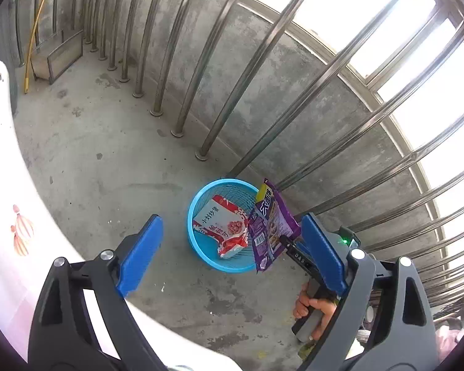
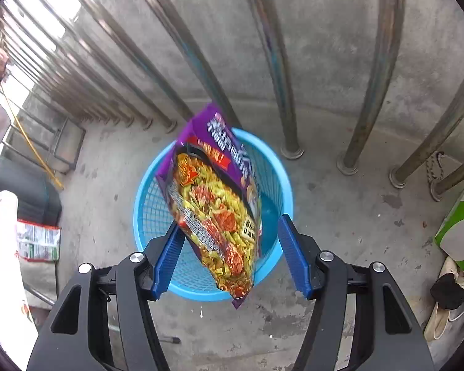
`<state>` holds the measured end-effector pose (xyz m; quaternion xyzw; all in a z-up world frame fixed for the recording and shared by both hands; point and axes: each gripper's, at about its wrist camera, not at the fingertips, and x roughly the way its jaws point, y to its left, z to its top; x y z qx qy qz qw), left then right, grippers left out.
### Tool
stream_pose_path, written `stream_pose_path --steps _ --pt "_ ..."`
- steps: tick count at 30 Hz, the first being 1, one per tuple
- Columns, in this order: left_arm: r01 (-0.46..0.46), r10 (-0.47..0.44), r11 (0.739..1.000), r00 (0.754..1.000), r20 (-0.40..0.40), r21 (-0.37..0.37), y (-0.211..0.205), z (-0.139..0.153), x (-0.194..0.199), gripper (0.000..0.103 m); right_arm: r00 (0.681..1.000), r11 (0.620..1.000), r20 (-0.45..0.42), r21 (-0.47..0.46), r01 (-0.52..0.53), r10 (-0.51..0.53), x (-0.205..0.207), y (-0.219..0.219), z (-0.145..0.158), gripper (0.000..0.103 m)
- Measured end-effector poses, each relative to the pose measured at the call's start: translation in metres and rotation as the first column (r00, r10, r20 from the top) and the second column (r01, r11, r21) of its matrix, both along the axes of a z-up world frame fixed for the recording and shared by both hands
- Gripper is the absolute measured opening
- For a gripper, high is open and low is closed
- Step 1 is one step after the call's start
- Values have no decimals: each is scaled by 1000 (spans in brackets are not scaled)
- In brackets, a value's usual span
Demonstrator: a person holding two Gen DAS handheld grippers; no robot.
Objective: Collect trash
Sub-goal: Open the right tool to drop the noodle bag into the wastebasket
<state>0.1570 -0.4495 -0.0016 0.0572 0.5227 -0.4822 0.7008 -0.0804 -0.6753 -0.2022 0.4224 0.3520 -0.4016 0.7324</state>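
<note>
I look down at a grey concrete floor (image 1: 108, 160) through both cameras. A row of shiny metal bars (image 1: 201, 71) stands along the wall at the top of each view.

A round blue basket (image 1: 198, 247) sits on the floor, low in the middle of the left view. A red and white wrapper (image 1: 222, 228) lies inside it.

My left tongs (image 1: 232, 247) are spread wide at the bottom of the left view. Nothing is between the blue pads. They hang over the floor and the basket and touch neither.

My right tongs (image 2: 229, 256) are open too. A purple noodle bag (image 2: 213, 204) hangs in the gap between the pads, tilted, with its top end toward the bars. The left pad (image 2: 167, 262) sits right at the bag's edge. The right pad (image 2: 294, 256) is clearly apart from the bag. So the pads are not squeezing it. The bag is right over the mouth of the basket in the right view.

In the left view I see the same purple bag at the right rim of the basket. A hand (image 1: 318, 309) grips the handle below it, at the lower right.

At the far left of the right view a printed packet (image 2: 38, 241) lies on the floor. A white cloth with small red prints (image 1: 12, 216) fills the left side of the left view. A green and white box (image 2: 461, 232) and a shoe (image 2: 445, 309) sit at the right edge of the right view.
</note>
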Motion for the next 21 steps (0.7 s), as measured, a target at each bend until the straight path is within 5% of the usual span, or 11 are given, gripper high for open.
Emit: stream_pose_path --steps 5,9,16,21 --pt "-100 100 995 995 0 -30 72 27 8 93 998 999 -65 -35 9 -11 1 -8 5 55" --pt "-167 169 985 985 36 -53 136 46 11 94 989 999 -149 -44 -31 24 13 -19 -1 13" --pt "-273 288 954 950 124 -125 255 61 3 94 950 982 -278 -82 -171 142 50 -23 -16 6" --pt "-324 355 930 915 193 -171 316 65 -15 94 877 955 -417 -62 -290 240 88 -12 -48 4"
